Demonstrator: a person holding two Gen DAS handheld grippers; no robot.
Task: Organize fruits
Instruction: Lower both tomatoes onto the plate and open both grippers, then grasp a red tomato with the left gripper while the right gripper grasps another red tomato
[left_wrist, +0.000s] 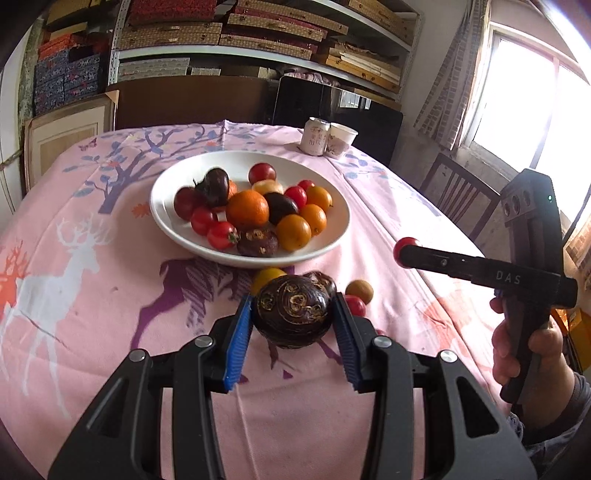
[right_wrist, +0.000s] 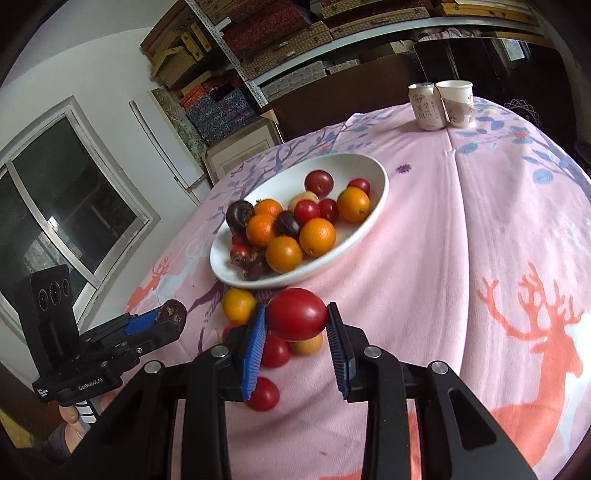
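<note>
My left gripper (left_wrist: 293, 325) is shut on a dark brown patterned fruit (left_wrist: 293, 310), held just above the pink tablecloth (left_wrist: 92, 295). In the right wrist view, my right gripper (right_wrist: 295, 325) is shut on a red tomato (right_wrist: 297, 314), lifted off the cloth. Ahead of both stands a white bowl (left_wrist: 159, 206) piled with oranges, tomatoes and dark fruits. Loose fruit lies before the bowl: an orange (right_wrist: 238, 304), two tomatoes (right_wrist: 275, 352) and a tan fruit (right_wrist: 308, 345). The right gripper (left_wrist: 406, 254) also shows in the left wrist view, at the right side.
A drink can (left_wrist: 314, 136) and a paper cup (left_wrist: 341, 140) stand at the table's far edge. A wooden chair (left_wrist: 461, 192) sits by the right side under a window. Shelves of boxes fill the back wall. A hand (left_wrist: 532, 354) holds the right gripper's handle.
</note>
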